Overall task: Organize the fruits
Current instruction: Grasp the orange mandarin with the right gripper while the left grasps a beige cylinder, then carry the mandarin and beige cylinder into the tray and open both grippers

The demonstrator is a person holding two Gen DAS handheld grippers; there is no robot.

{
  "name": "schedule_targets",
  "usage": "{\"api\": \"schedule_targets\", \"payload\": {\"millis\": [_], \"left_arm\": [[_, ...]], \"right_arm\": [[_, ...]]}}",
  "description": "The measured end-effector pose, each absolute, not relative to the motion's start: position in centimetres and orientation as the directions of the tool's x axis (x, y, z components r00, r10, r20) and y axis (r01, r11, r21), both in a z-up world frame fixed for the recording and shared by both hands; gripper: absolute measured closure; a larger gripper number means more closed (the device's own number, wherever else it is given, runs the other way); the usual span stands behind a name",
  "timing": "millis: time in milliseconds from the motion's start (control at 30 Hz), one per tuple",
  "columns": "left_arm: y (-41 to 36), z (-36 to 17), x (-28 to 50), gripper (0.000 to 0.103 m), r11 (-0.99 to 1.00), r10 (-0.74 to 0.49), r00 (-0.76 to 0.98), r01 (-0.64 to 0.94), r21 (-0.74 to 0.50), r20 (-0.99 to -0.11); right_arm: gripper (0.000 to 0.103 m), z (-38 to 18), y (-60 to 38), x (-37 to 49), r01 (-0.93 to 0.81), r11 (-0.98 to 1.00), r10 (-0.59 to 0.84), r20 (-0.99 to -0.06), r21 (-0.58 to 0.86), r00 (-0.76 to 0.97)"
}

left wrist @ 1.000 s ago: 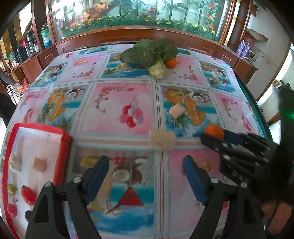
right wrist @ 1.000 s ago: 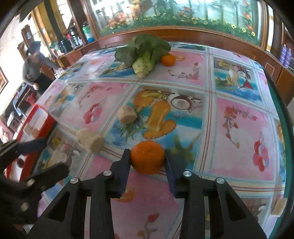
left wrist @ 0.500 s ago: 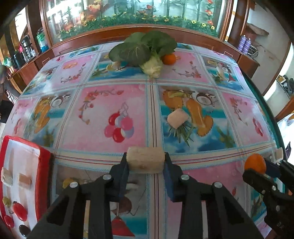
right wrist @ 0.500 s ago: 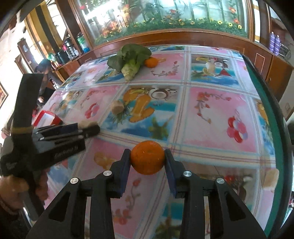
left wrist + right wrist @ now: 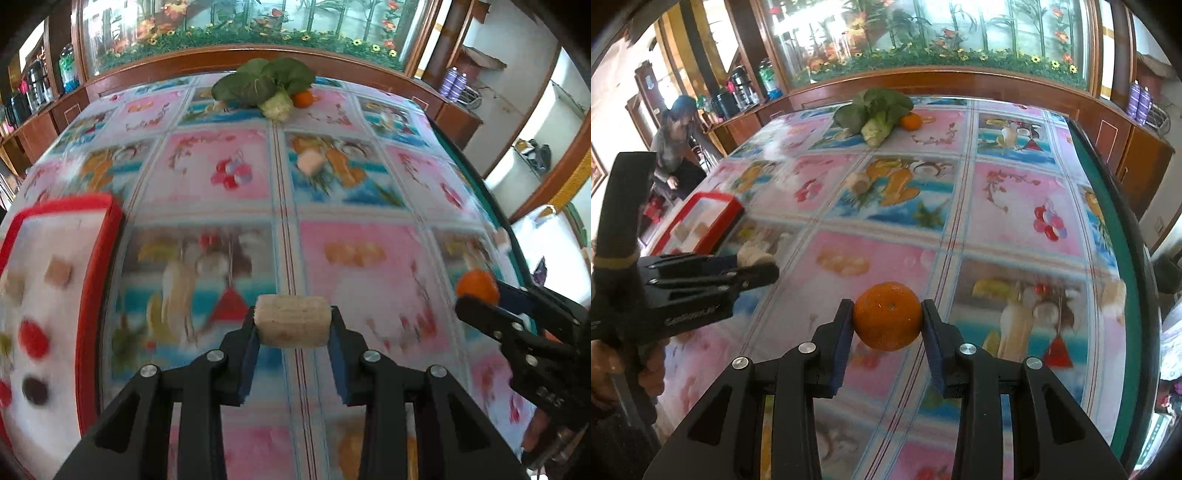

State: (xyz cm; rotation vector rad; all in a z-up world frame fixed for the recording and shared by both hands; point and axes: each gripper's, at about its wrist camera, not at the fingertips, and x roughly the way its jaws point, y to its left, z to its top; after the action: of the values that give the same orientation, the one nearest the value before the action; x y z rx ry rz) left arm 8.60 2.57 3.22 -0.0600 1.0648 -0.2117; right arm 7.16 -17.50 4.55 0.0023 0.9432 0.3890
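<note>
Left tool (image 5: 293,326) clamps a pale corn piece (image 5: 293,321) above the surface (image 5: 369,236); right tool (image 5: 887,320) clamps an orange (image 5: 887,315) — only the left view shows inside the red tray (image 5: 99,280).

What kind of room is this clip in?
Probably a home dining room: a table under a fruit-print tablecloth, a wooden sideboard along the wall, kettles and flasks on it.

Daylight was bright; the counter (image 5: 369,206) blurred with motion in the left view, and fisheye edges curved darkly.
</note>
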Motion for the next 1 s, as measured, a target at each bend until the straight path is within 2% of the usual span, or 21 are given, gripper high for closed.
{"api": "schedule_targets", "payload": {"millis": [367, 533, 800, 1000], "left_arm": [[4.1, 4.9, 2.0, 0.066, 0.973, -0.228, 0.508, 0.159, -0.170, -0.831], [5.7, 5.8, 0.4, 0.066, 0.972, -0.233, 0.530, 0.158, -0.176, -0.815], [10.8, 7.1, -1.5, 0.066, 0.976, -0.211, 0.571, 0.082, -0.200, -0.793], [16.0, 7.7, -2.9, 0.066, 0.982, -0.141, 0.605, -0.017, -0.190, -0.784]], "right_arm": [[0.067, 2.9, -16.4, 0.8, -0.294, 0.940, 0.305, -0.821, 0.176, 0.483], [0.068, 3.8, -14.8, 0.2, -0.307, 0.938, 0.301, -0.819, 0.161, 0.489], [0.068, 7.1, -9.8, 0.1, -0.394, 0.907, 0.356, -0.775, 0.151, 0.522], [0.068, 8.6, -4.1, 0.2, -0.489, 0.859, 0.421, -0.754, 0.153, 0.503]]}}
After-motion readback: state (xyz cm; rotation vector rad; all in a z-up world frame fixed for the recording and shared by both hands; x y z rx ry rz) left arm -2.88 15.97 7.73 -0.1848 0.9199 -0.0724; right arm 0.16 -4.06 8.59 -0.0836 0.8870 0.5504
